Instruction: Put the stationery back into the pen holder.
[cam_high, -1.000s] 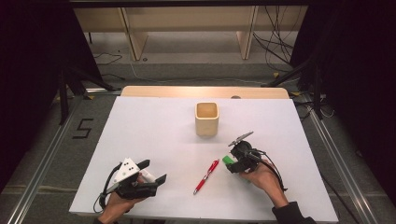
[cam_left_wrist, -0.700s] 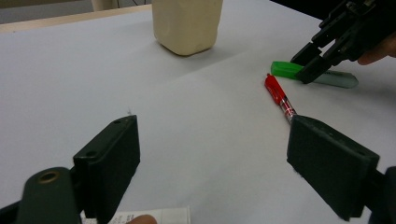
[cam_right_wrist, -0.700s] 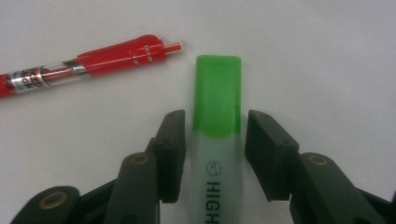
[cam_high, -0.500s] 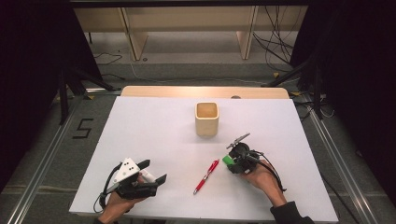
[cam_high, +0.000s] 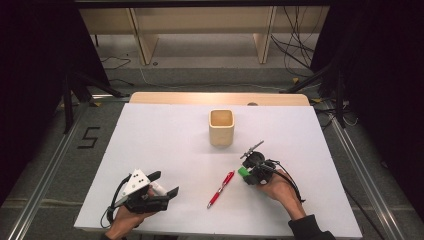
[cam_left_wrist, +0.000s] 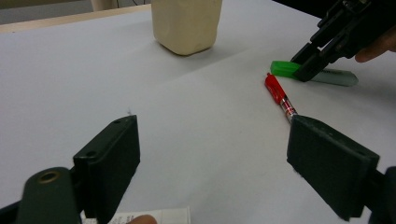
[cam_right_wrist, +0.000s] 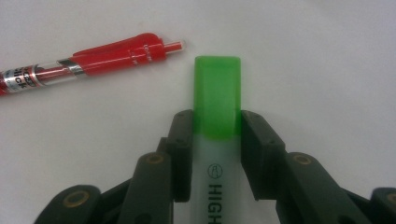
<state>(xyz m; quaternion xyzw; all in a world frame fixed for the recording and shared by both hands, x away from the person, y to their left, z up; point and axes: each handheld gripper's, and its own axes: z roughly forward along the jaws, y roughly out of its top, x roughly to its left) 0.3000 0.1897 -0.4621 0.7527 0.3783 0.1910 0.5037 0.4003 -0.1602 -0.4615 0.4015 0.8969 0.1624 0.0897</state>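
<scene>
A green highlighter (cam_right_wrist: 217, 93) lies flat on the white table, beside a red pen (cam_right_wrist: 88, 59). My right gripper (cam_right_wrist: 217, 128) has its jaws on both sides of the highlighter just below the cap; they have just been closing and now press on it. In the high view the right gripper (cam_high: 248, 175) sits right of centre with the highlighter (cam_high: 243, 172) at its tip and the red pen (cam_high: 220, 189) to its left. My left gripper (cam_high: 166, 183) rests at the front left, open, with nothing between its jaws. The left gripper view also shows the pen (cam_left_wrist: 279, 95) and the highlighter (cam_left_wrist: 286, 68).
A beige square cup (cam_high: 221, 127) stands upright at the middle of the white table (cam_high: 150, 135), also visible as the cup (cam_left_wrist: 187, 23) in the left gripper view. A wooden strip runs along the table's far edge. Cables and frame legs lie on the floor beyond.
</scene>
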